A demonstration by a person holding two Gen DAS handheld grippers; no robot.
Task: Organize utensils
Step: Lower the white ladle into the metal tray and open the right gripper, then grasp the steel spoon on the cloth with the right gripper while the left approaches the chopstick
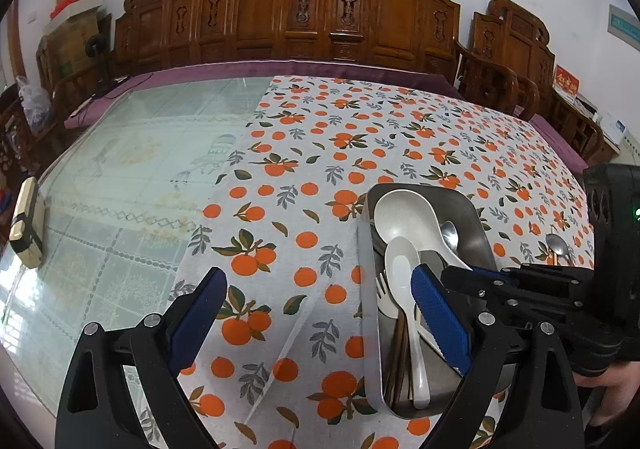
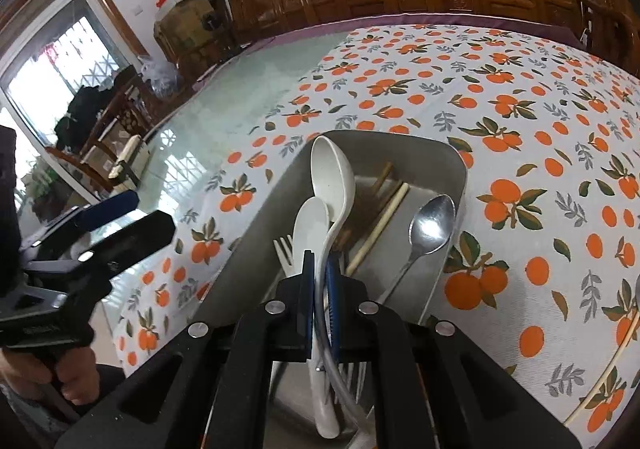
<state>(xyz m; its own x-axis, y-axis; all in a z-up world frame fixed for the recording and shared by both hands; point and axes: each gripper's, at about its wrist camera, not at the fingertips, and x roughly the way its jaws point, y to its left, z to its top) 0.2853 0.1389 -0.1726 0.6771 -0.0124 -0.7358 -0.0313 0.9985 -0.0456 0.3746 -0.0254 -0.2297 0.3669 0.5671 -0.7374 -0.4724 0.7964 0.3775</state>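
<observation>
While the rectangular stainless-steel tray (image 2: 448, 165) sits on the white tablecloth printed with oranges and leaves (image 2: 520, 97), it holds most of the utensils: a large speckled cream ladle-style spoon (image 2: 334, 177), a smaller white plastic spoon (image 2: 308, 225), a white plastic fork (image 2: 283, 247), a shiny metal spoon (image 2: 432, 223) and a bundle of brown and pale chopsticks (image 2: 384, 205). The large cream spoon's bowl lies toward the tray's far end, its handle running back over the smaller white spoon.

The right gripper (image 2: 318, 281) has its 2 blue-padded fingers pressed together on that large spoon's handle, pinching it above the tray's near end. The left gripper (image 1: 320, 313) is spread wide, nothing between its blue pads; it hangs over the cloth just left of the tray (image 1: 468, 209), its right finger overlapping the tray's contents in the left wrist view.

1 more metal spoon (image 1: 558, 245) lies on the cloth to the right of the tray. Beyond the cloth's left edge is bare glass tabletop (image 1: 120, 153), with a small cream box (image 1: 26, 225) at its far left. Carved dark wooden chairs (image 1: 280, 9) line the table's far side.
</observation>
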